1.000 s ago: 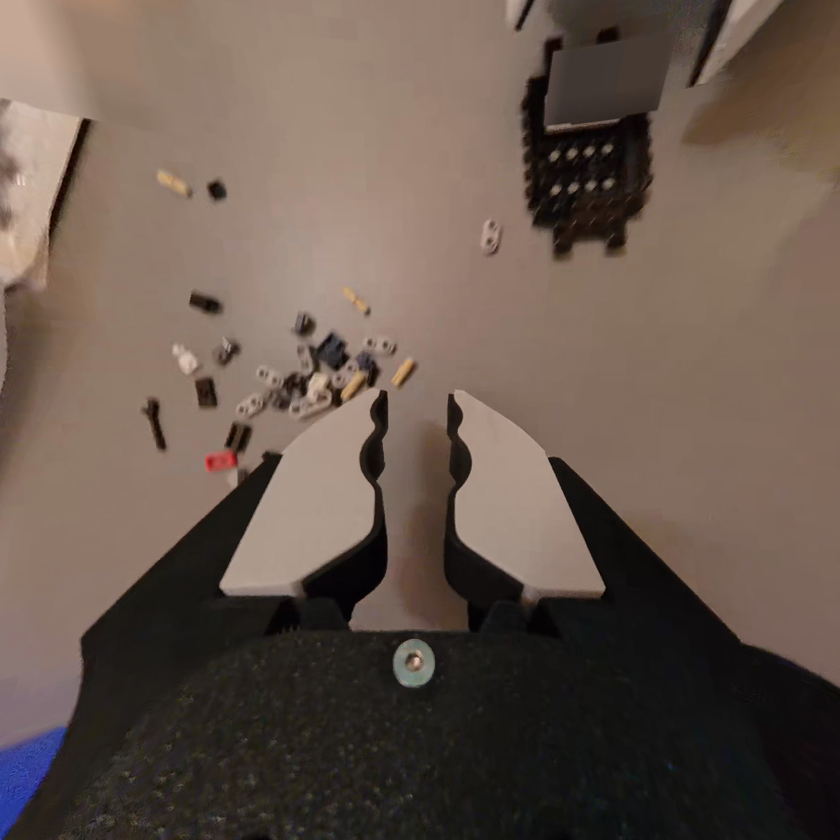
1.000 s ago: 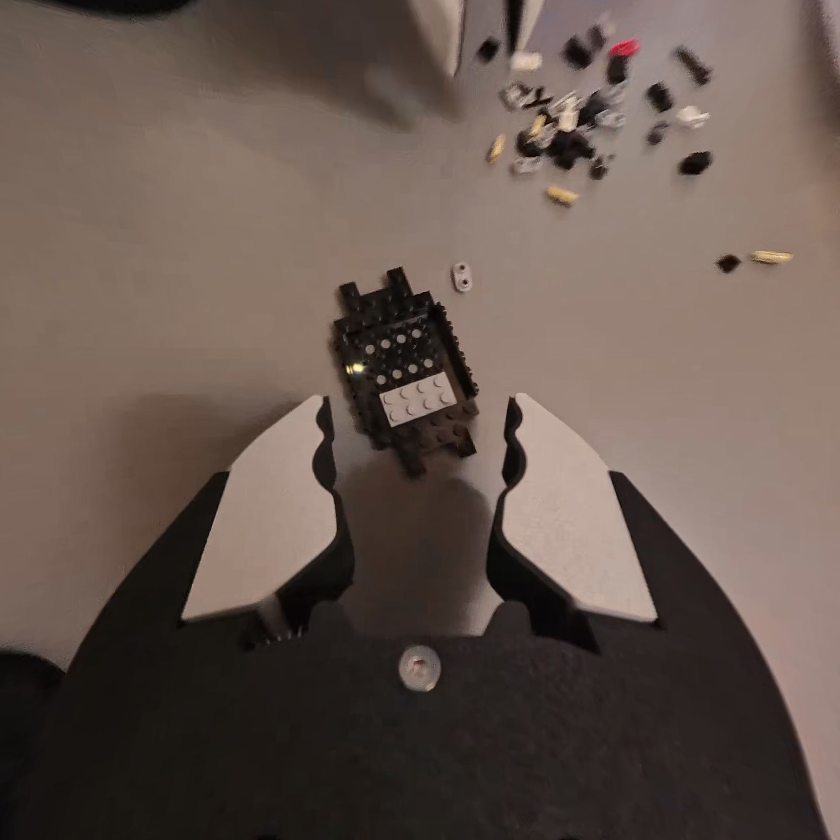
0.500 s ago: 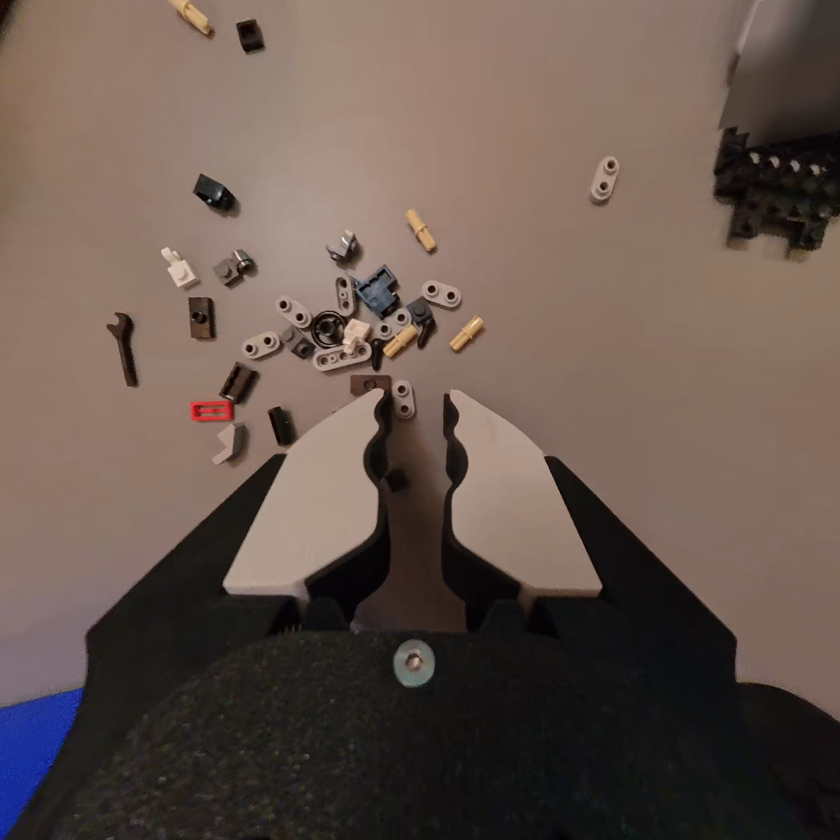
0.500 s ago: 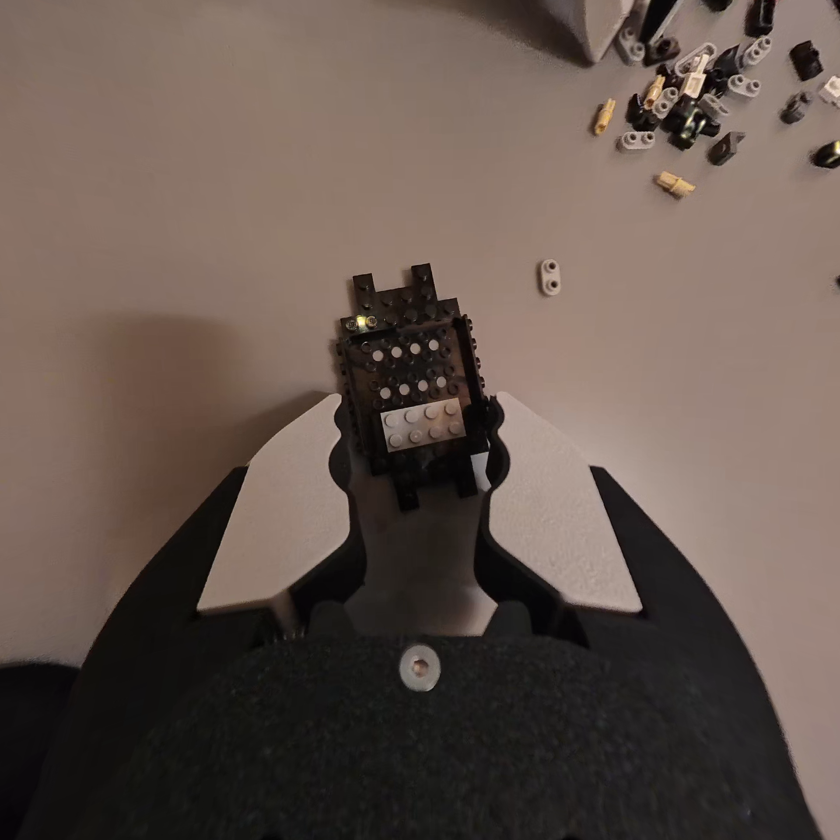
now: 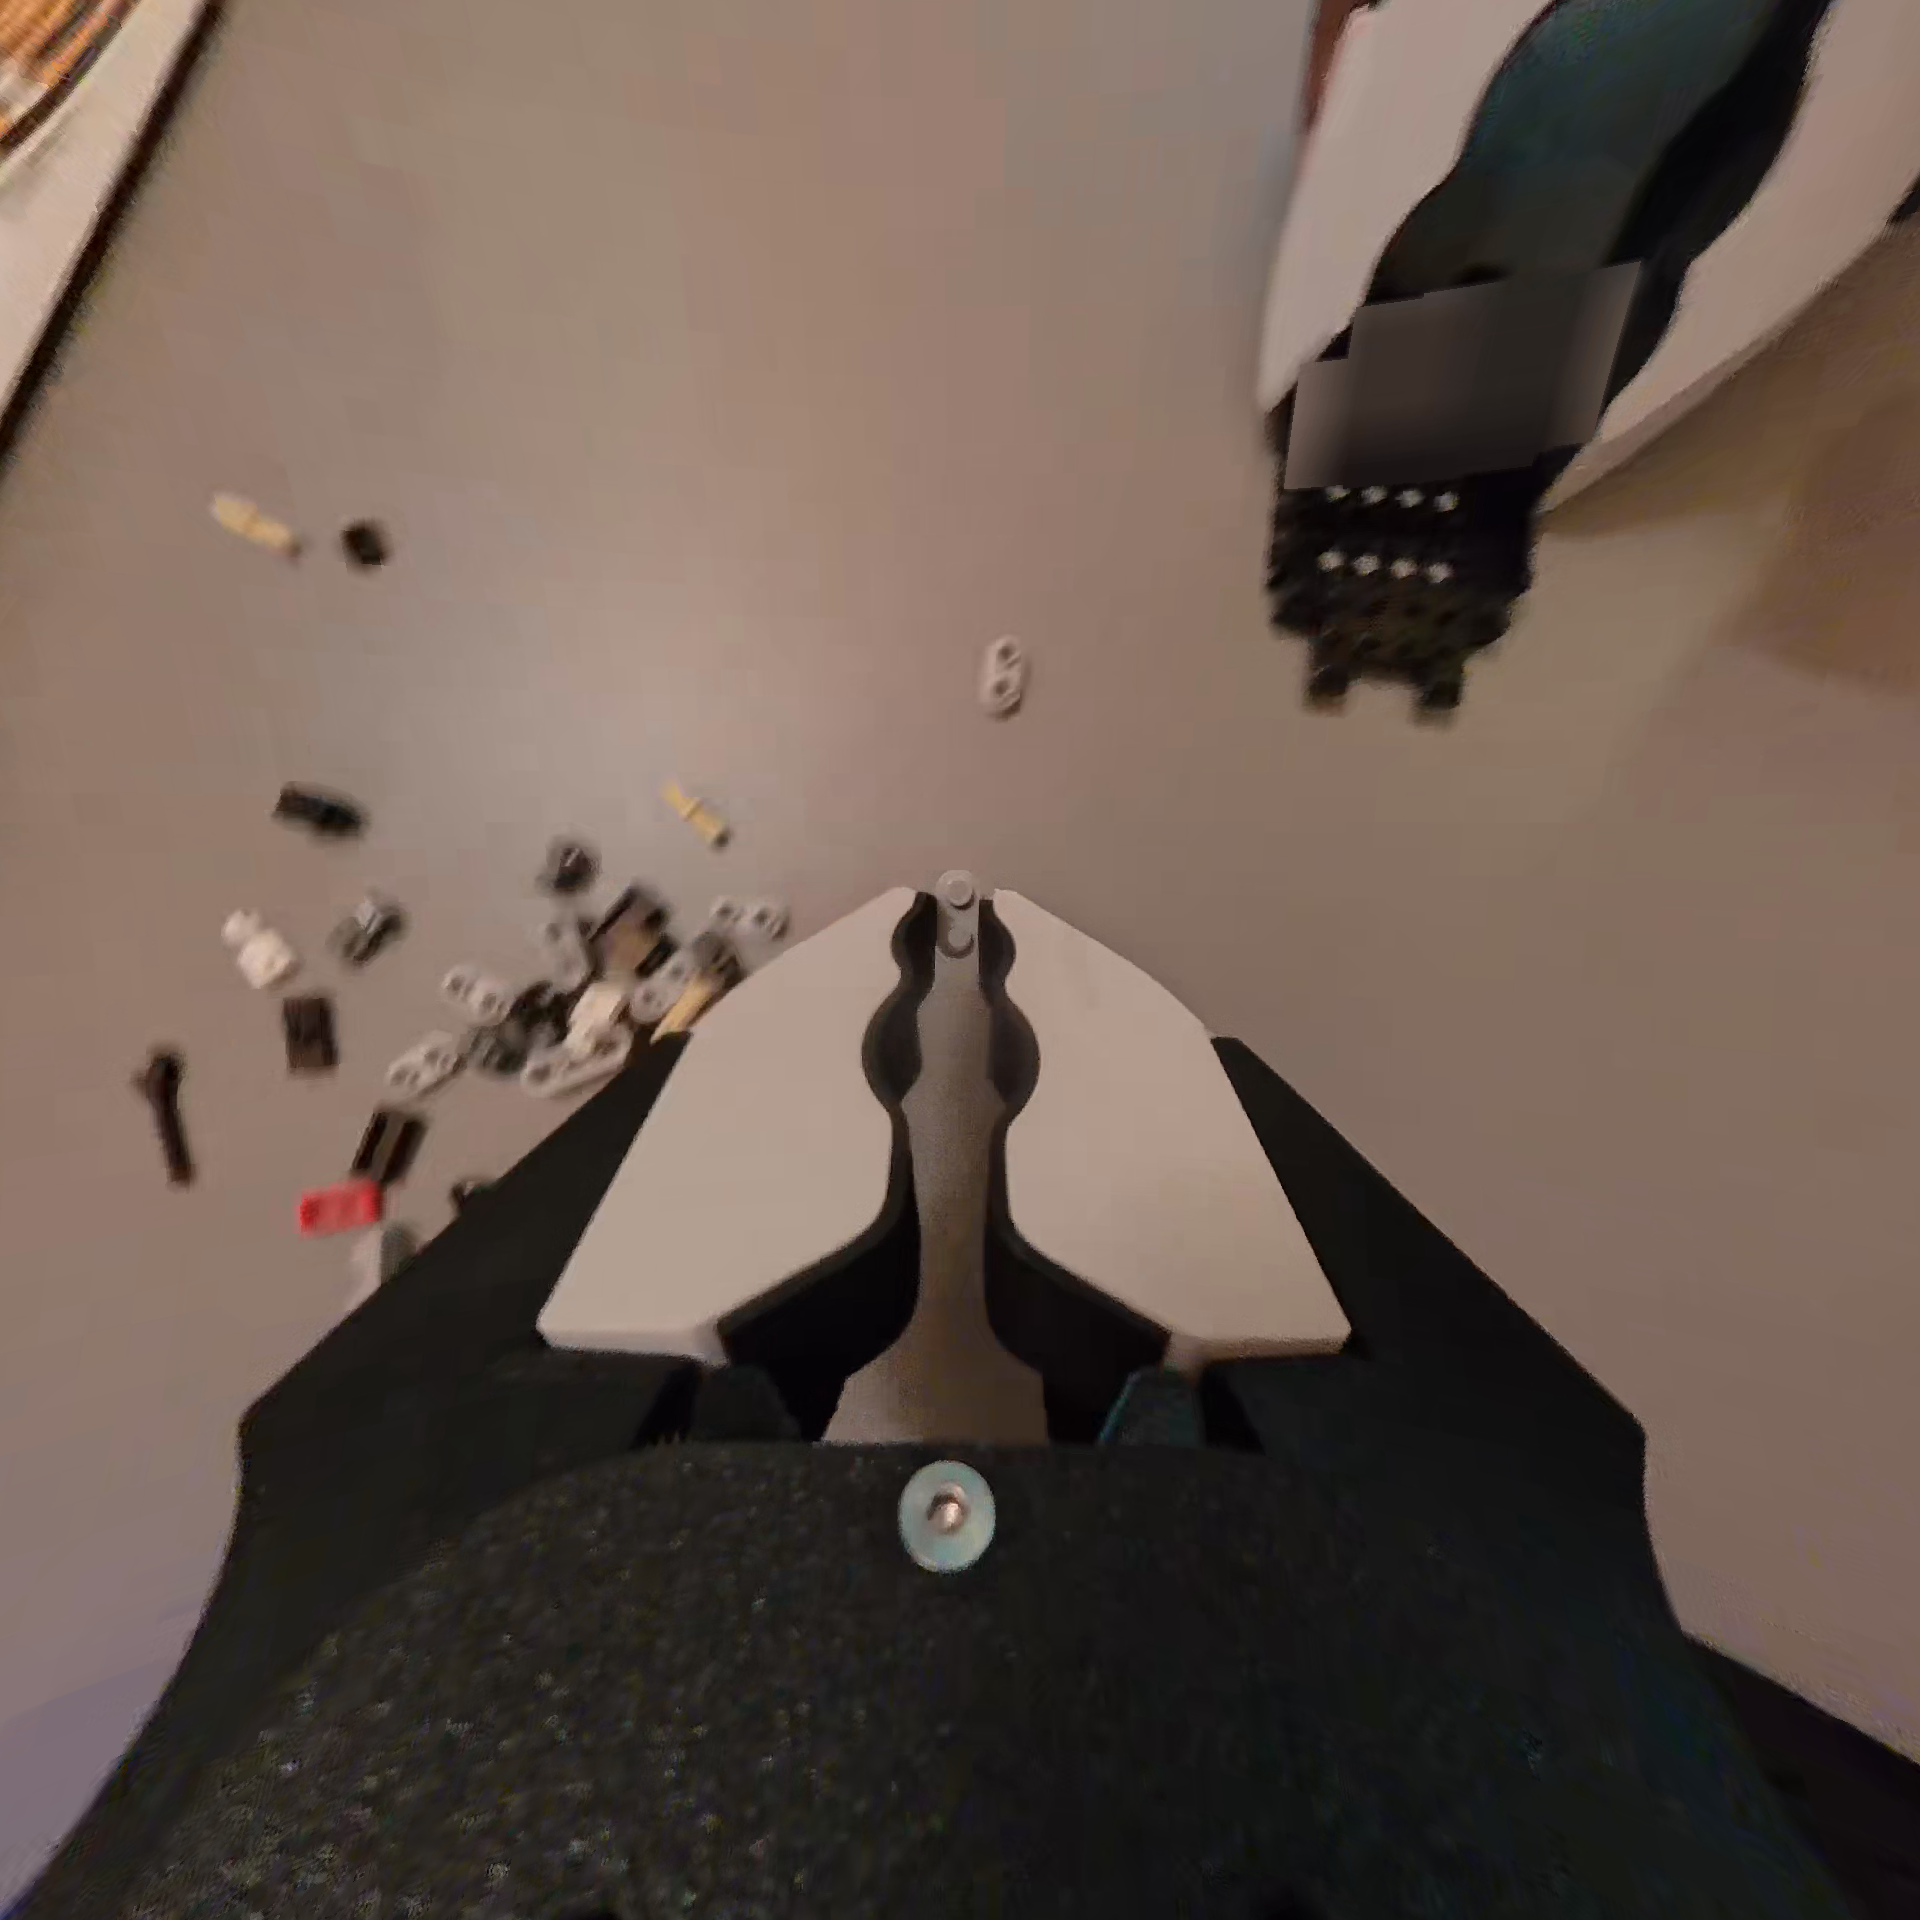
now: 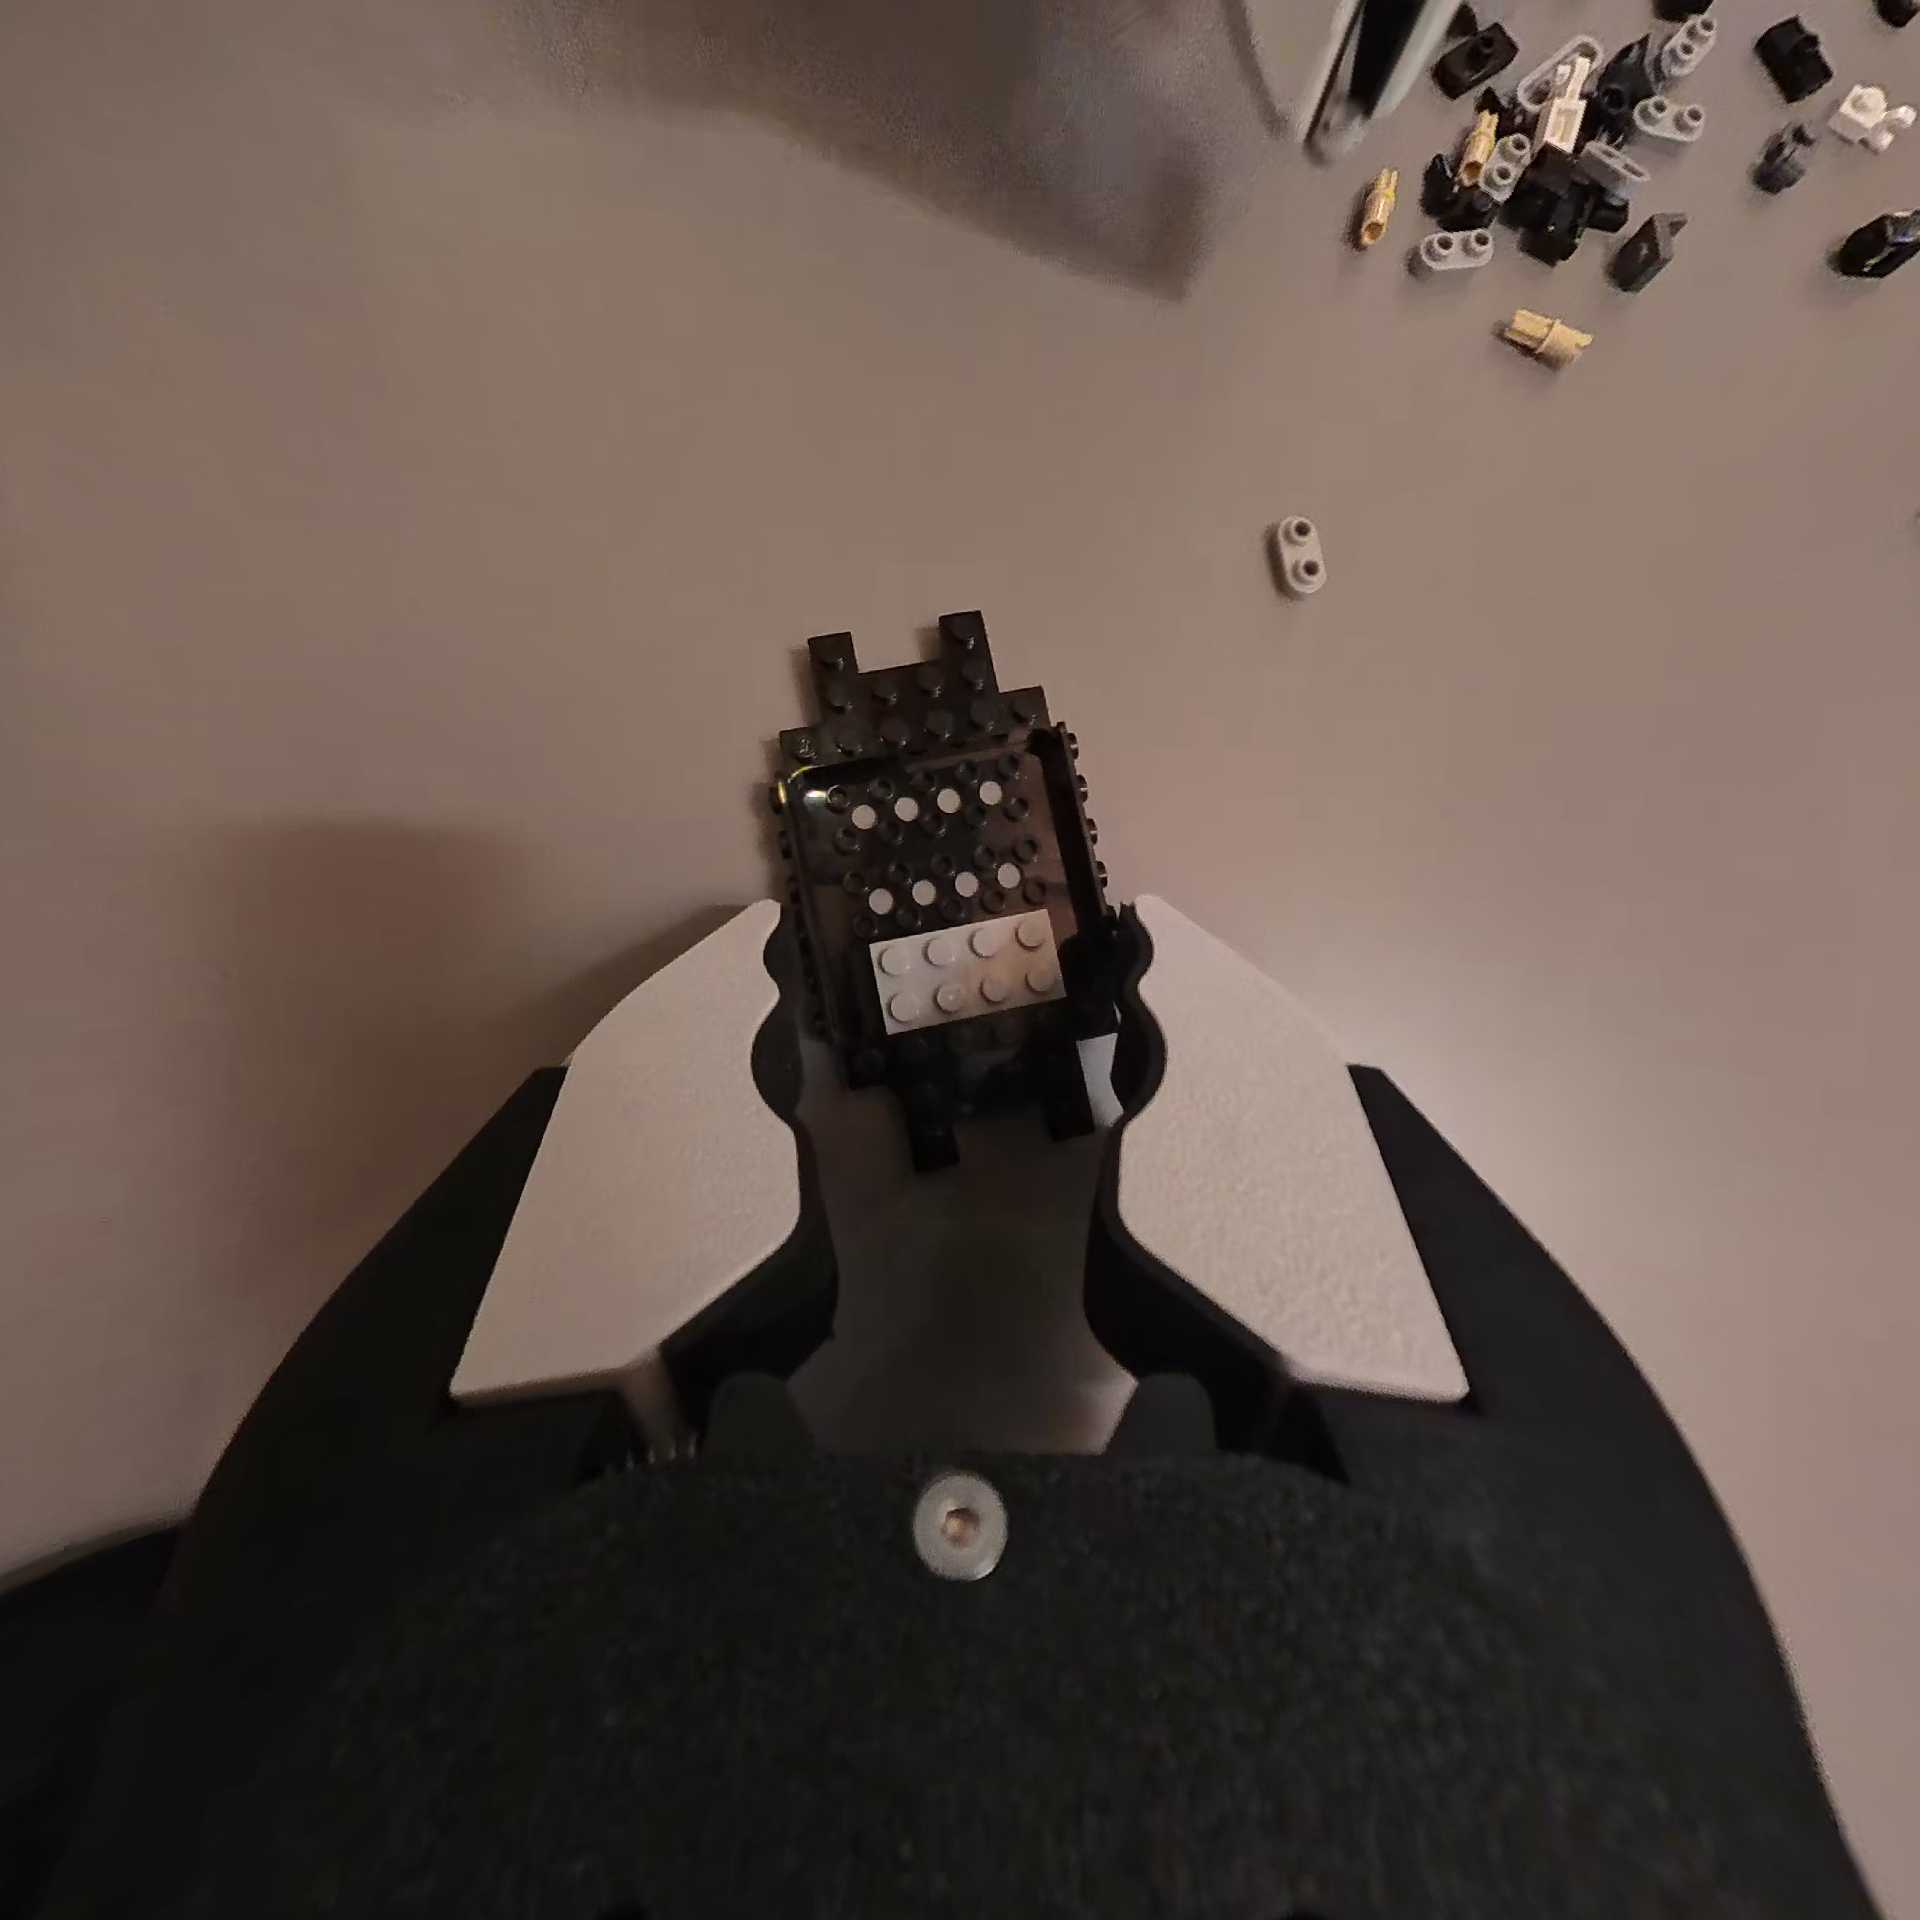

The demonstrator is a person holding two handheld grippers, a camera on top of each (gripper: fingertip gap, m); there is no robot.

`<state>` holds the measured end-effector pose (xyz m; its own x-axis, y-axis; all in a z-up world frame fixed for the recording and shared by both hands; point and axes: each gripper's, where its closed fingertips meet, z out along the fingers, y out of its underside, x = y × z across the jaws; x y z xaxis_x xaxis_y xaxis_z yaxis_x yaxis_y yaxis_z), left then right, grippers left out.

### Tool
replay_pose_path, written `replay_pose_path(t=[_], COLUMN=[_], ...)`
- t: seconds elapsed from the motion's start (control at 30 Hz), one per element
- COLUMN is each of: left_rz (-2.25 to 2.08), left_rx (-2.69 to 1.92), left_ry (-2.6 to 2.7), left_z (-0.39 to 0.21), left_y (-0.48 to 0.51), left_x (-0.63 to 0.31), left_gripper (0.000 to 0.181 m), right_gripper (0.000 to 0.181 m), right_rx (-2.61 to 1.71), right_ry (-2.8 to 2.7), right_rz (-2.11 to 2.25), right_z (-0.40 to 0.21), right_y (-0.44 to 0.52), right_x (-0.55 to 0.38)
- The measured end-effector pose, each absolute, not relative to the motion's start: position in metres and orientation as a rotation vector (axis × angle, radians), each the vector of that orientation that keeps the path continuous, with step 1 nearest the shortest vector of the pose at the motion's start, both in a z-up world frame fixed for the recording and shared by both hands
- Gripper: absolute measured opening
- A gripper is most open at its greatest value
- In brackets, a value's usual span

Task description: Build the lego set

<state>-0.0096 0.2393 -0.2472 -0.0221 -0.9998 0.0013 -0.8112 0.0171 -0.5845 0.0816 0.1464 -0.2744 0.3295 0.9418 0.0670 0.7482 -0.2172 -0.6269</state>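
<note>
Since half a second ago left tool (image 5: 957,902) has closed and lifted off the pile; it now pinches a small light-grey two-stud rounded lego plate (image 5: 955,921) at its very tips, jaws nearly together, plate poking up between them. Right tool (image 6: 954,914) has barely shifted, clamped on the black studded lego chassis (image 6: 940,831), which carries a light-grey 2x4 plate (image 6: 961,972) at its near end; jaws press on both long sides at that near end, half open, far end sticking out past the tips. Chassis sits directly between right tool fingers (image 6: 665,1143), apparently low over the grey desk (image 6: 416,520), contact unclear. In left wrist view same chassis (image 5: 1392,592) appears far upper right, held by right tool, partly hidden by a mosaic patch. Loose pile of black, grey, tan, white lego bits (image 5: 561,997) lies left of left tool; red flat piece (image 5: 338,1208) nearby. One lone grey two-stud plate (image 6: 1299,556) lies on the desk between pile and chassis.
</note>
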Motion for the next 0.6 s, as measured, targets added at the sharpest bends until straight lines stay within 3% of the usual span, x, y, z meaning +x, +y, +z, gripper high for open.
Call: replay_pose_path(t=[0.4, 0.6], left_rz=[-0.560, -0.594], left_rx=[-1.716, -1.706], left_ry=[2.084, 2.002], left_z=[-0.277, -0.266], left_y=[0.206, 0.203], left_x=[0.056, 0.053], left_gripper=[0.008, 0.019], right_gripper=[0.058, 0.058], right_rx=[-2.037, -2.031], right_ry=[-1.386, -1.373], right_rz=[0.429, 0.444], right_z=[-0.274, -0.274], right_y=[0.143, 0.144], right_x=[0.086, 0.085])
